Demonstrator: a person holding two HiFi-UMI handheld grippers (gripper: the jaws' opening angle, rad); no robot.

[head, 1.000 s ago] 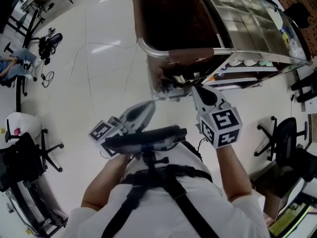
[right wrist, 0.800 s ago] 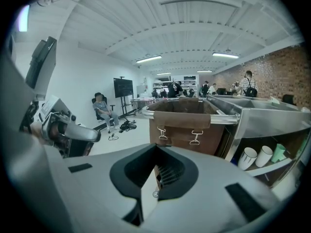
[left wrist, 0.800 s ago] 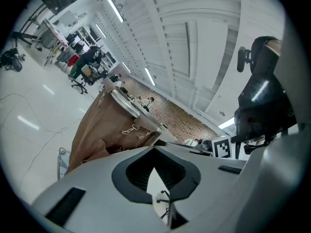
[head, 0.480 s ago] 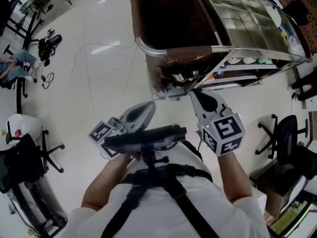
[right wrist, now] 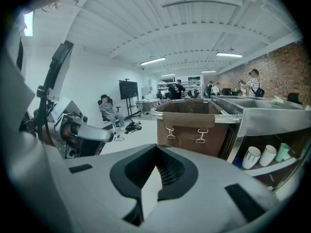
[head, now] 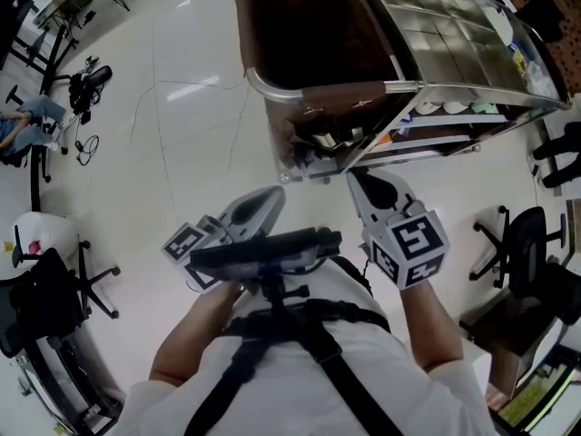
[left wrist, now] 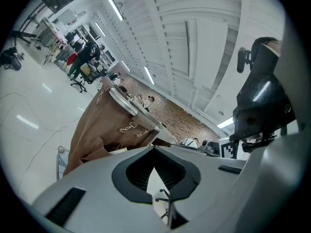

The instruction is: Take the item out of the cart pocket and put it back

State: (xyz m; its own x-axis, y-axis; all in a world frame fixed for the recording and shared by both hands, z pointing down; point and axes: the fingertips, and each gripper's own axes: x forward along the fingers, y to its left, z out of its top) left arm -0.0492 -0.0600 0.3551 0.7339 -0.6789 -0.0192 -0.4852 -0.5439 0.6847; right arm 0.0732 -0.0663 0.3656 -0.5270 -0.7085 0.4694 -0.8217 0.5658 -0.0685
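Both grippers hover over the pale floor (head: 182, 153) before the cart (head: 454, 34): my left gripper (head: 278, 193) and my right gripper (head: 351, 173) are each closed tight on nothing, jaws together, the right one nearer the cart and tipped downward toward it. The brown cart pocket (head: 340, 99) hangs on the cart's near end, just ahead of the right gripper and apart from it; I cannot make out the item in it from here.
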